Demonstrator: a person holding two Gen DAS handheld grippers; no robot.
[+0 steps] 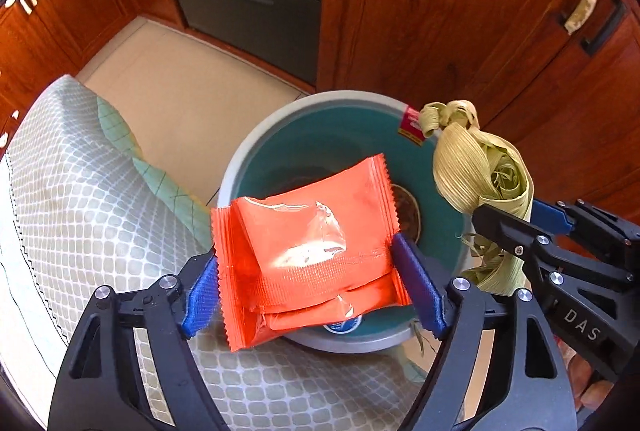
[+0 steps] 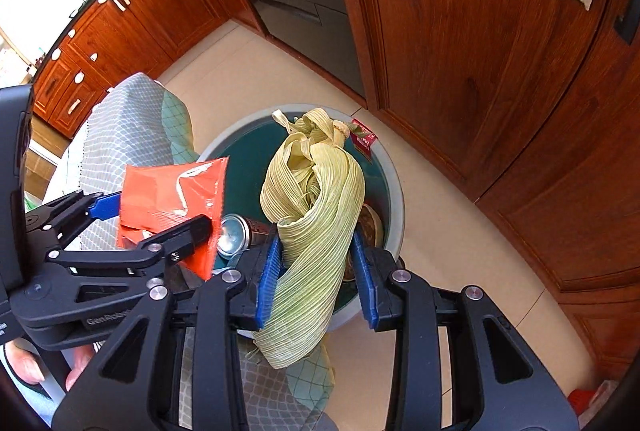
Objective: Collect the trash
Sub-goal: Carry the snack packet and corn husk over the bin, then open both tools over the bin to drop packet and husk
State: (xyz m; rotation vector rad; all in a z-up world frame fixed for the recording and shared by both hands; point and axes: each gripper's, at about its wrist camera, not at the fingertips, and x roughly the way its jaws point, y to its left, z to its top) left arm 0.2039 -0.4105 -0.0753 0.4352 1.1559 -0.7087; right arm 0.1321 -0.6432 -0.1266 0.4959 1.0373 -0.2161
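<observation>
Holding two pieces of trash above a round bin point(image 1: 248, 167) that stands on the tiled floor point(image 1: 192, 87), low in the middle of both views.

Wooden cabinets point(image 1: 440, 11) fill the upper frame; a check-patterned cloth point(image 1: 80, 171) covers the lower left. The right gripper point(image 2: 316, 271) has its jaws clamped on a corn husk point(image 2: 316, 191), centre of the right wrist view. The left gripper point(image 1: 308, 283) has an orange wrapper point(image 1: 304, 239) between its jaws, which stand wide; whether the pads press it I cannot tell. Inside the bin lies a metal can point(image 2: 236, 235).
</observation>
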